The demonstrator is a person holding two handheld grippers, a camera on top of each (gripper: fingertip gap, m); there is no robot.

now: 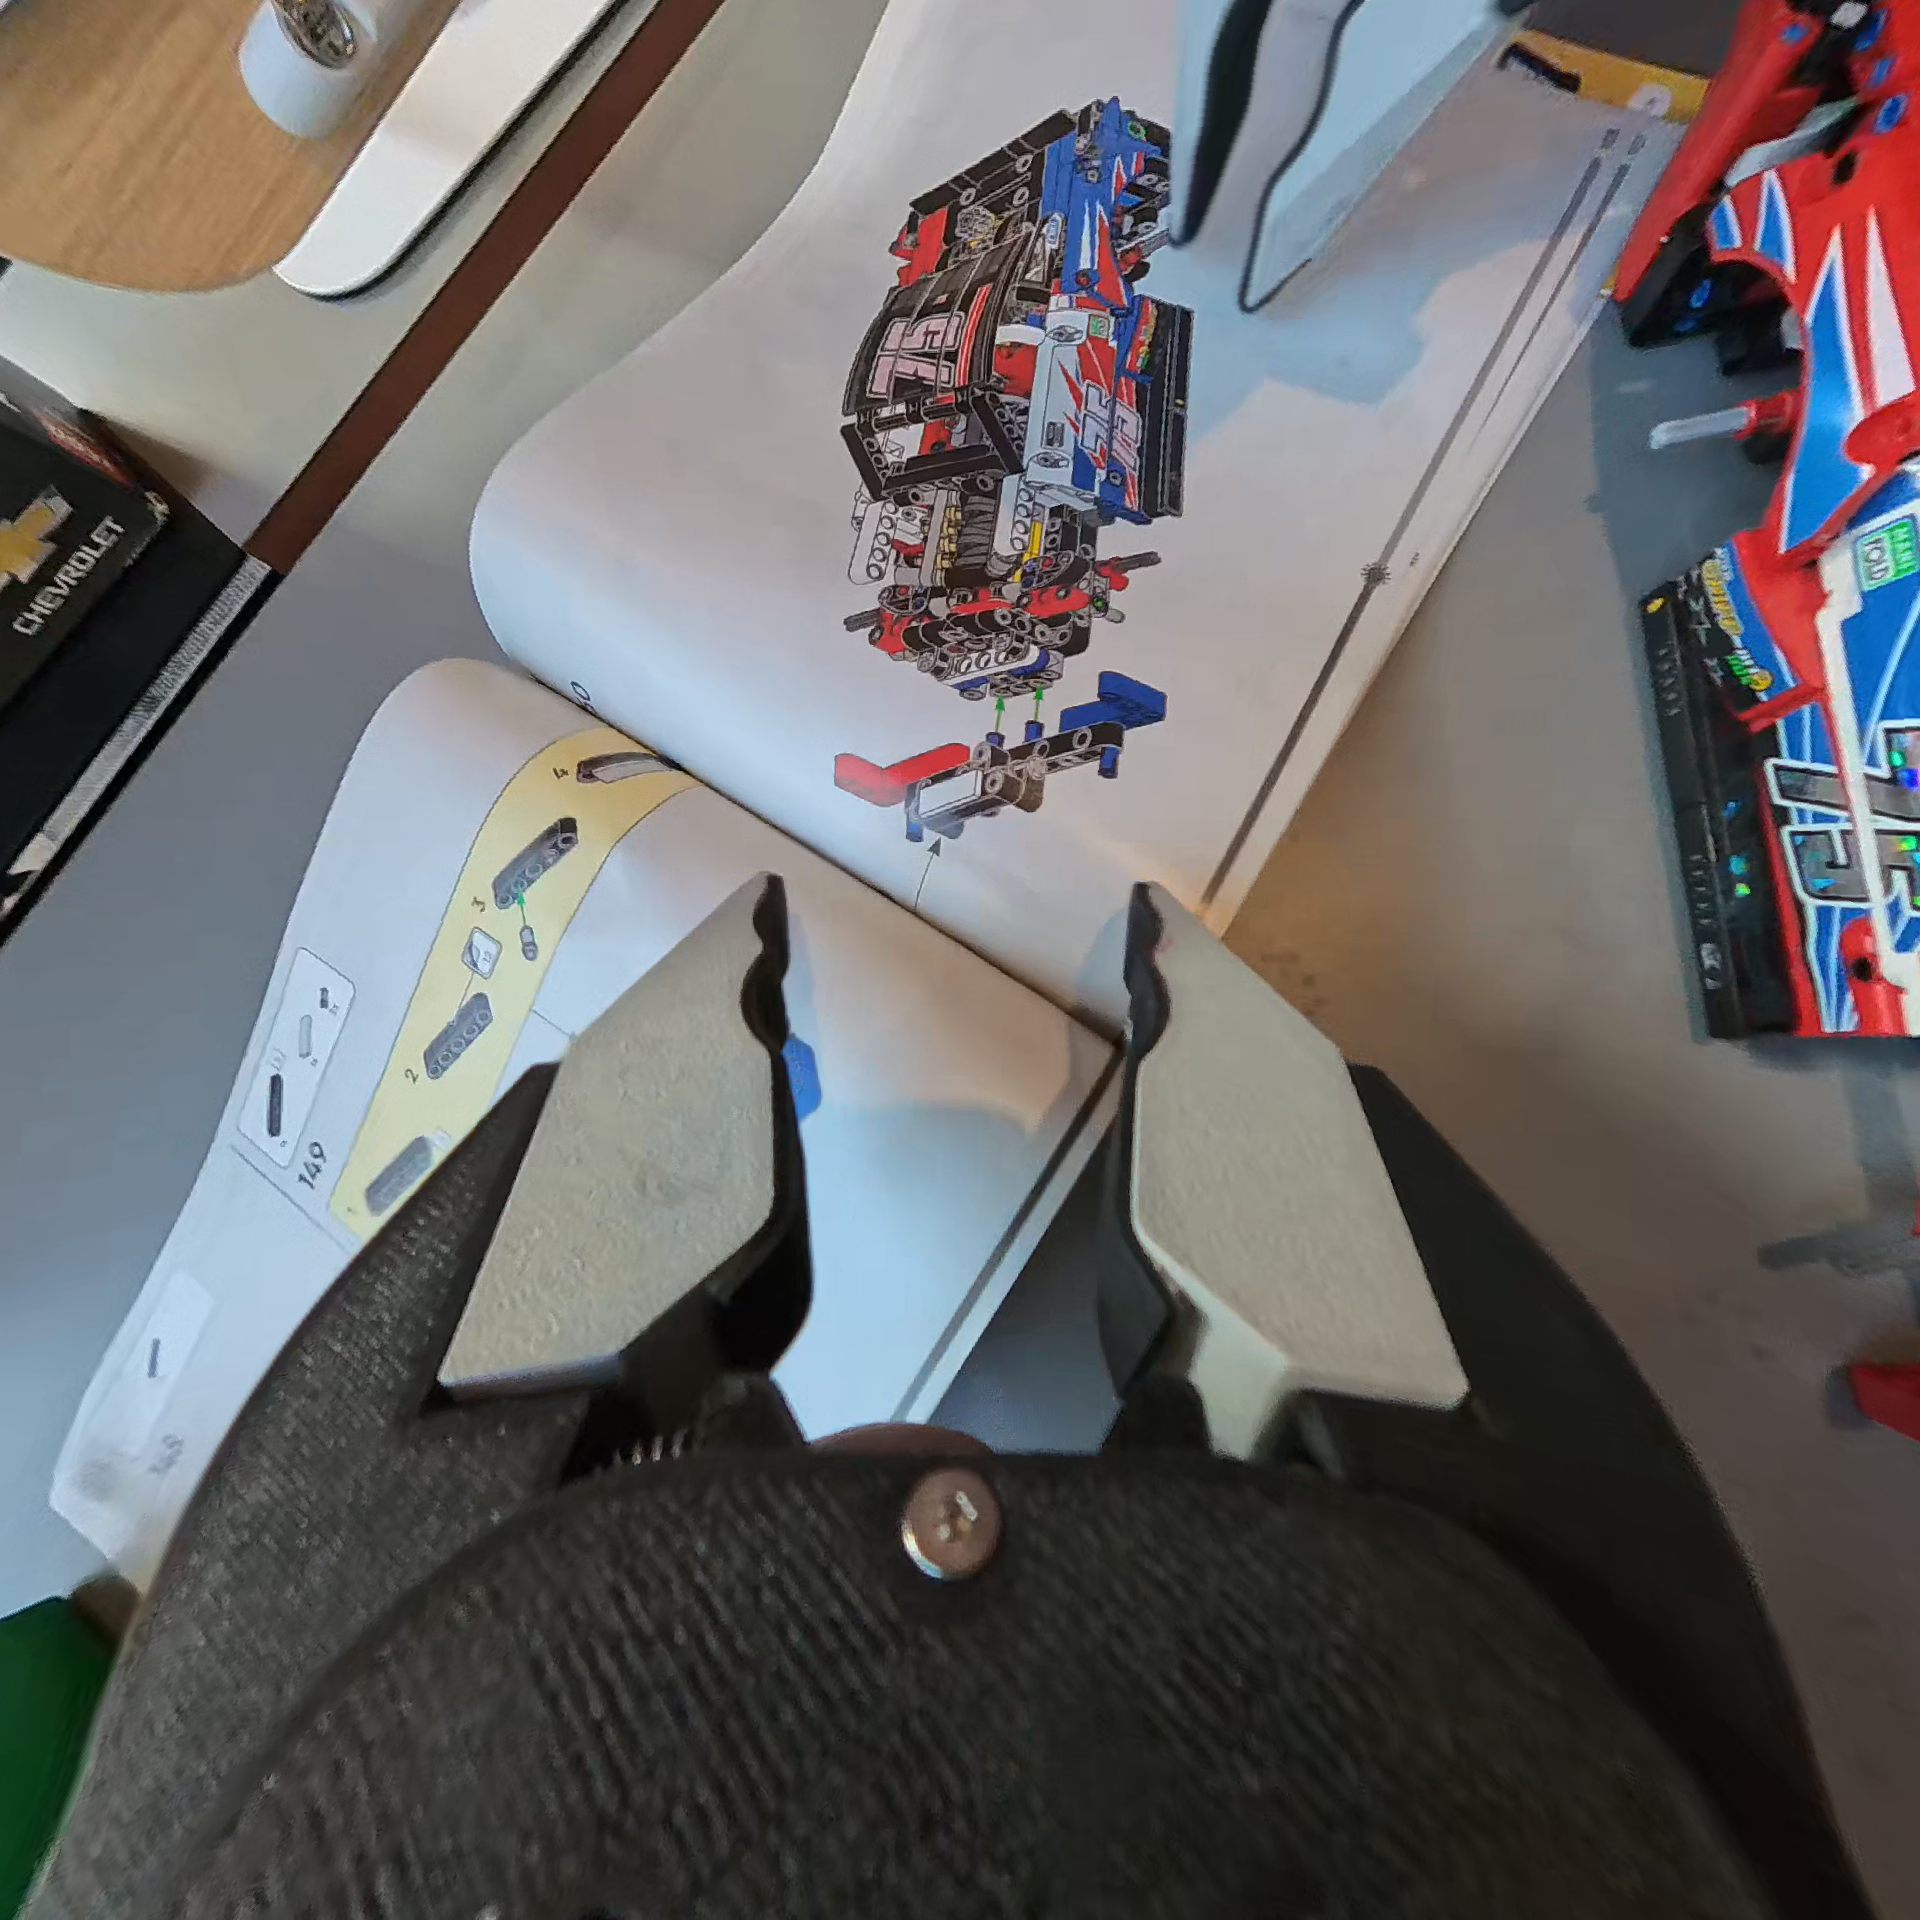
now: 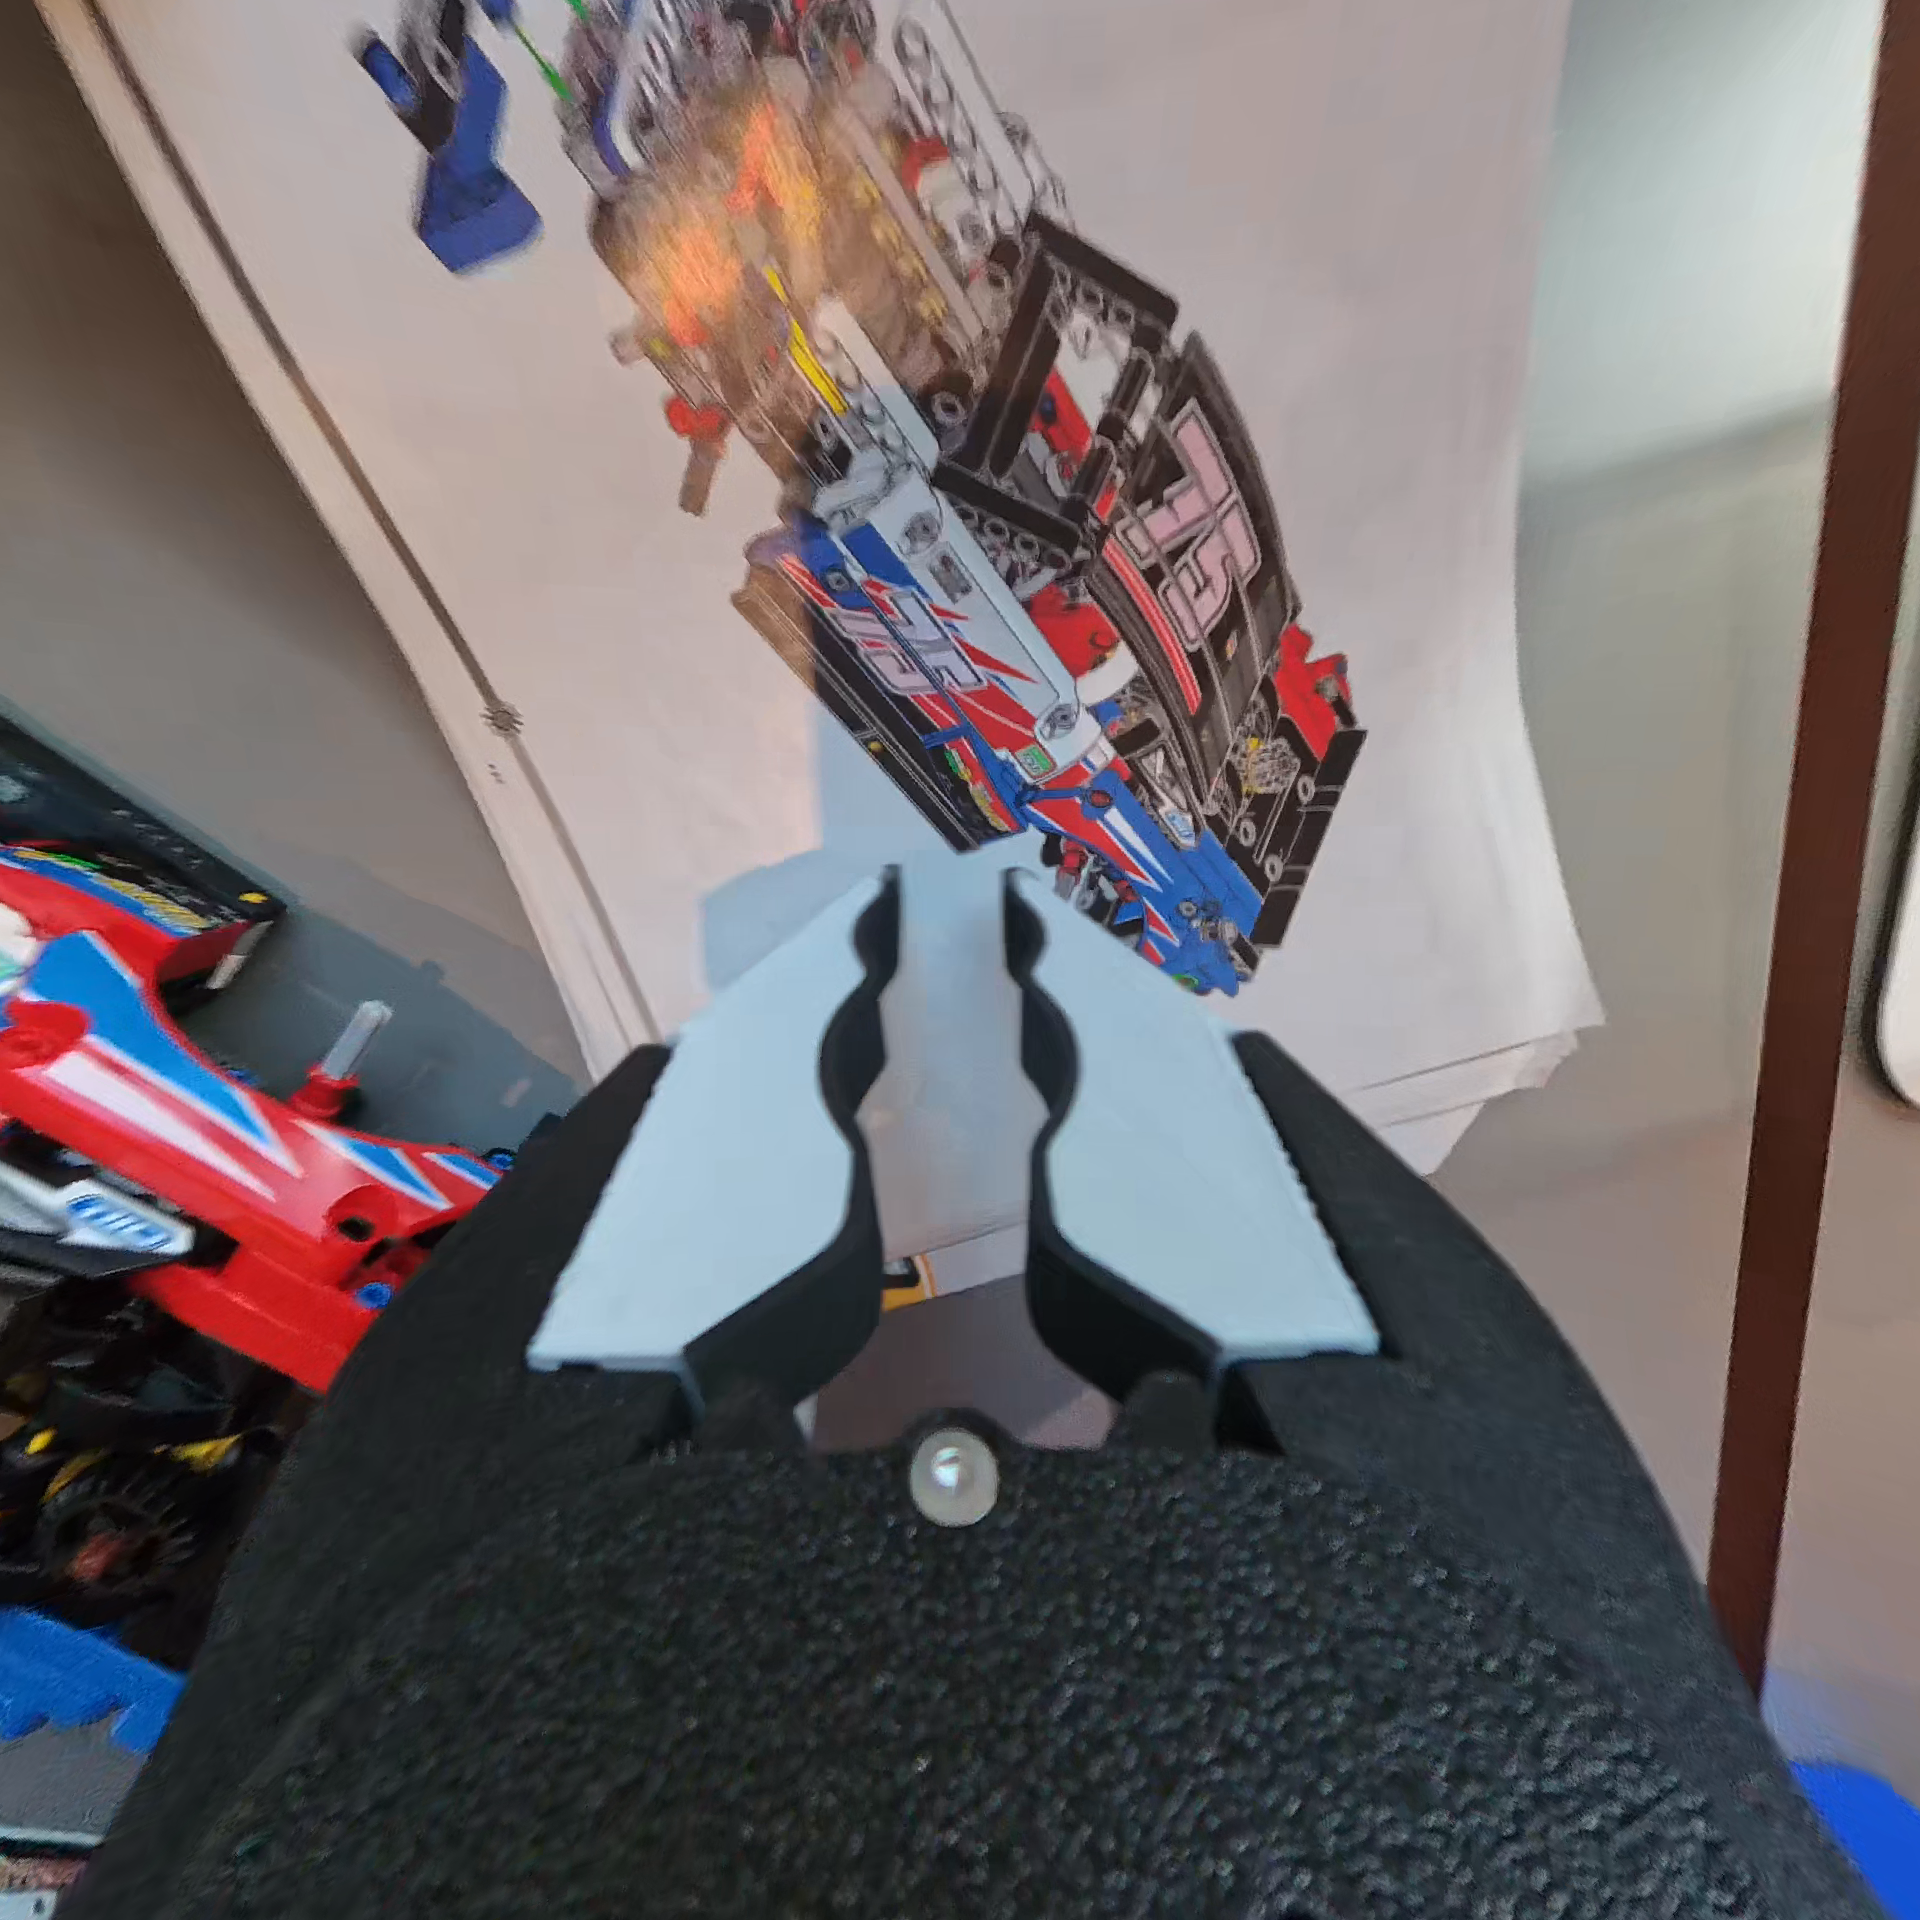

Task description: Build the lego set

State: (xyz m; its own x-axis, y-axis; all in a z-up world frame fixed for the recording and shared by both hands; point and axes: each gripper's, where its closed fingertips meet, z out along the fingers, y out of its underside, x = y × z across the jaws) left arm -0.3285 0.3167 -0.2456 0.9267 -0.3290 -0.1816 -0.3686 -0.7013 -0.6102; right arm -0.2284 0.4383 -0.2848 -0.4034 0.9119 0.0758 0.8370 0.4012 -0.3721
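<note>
The open instruction booklet [image 1: 727, 520] lies on the grey table, showing a drawing of the race car. My left gripper [image 1: 956, 899] is open and empty, low over the booklet's fold. A small blue shape [image 1: 800, 1075] shows beside its left finger; I cannot tell whether it is a loose piece or print. The part-built red, blue and black lego car [image 1: 1808, 540] stands right of the booklet. My right gripper [image 2: 953, 883] hovers over the booklet page [image 2: 1351, 312], jaws a narrow gap apart, nothing between them. The car [image 2: 156, 1101] is to its left. The right gripper also shows in the left wrist view [image 1: 1247, 156].
A black box [image 1: 83, 582] lies at the left. A white stand base [image 1: 416, 135] and a white cylinder [image 1: 301, 62] sit on a wooden top at the far left. A brown strip [image 2: 1849, 727] runs along the right. Blue parts [image 2: 62, 1694] lie near the car. My hands' fingertips stand some 15 cm from each other.
</note>
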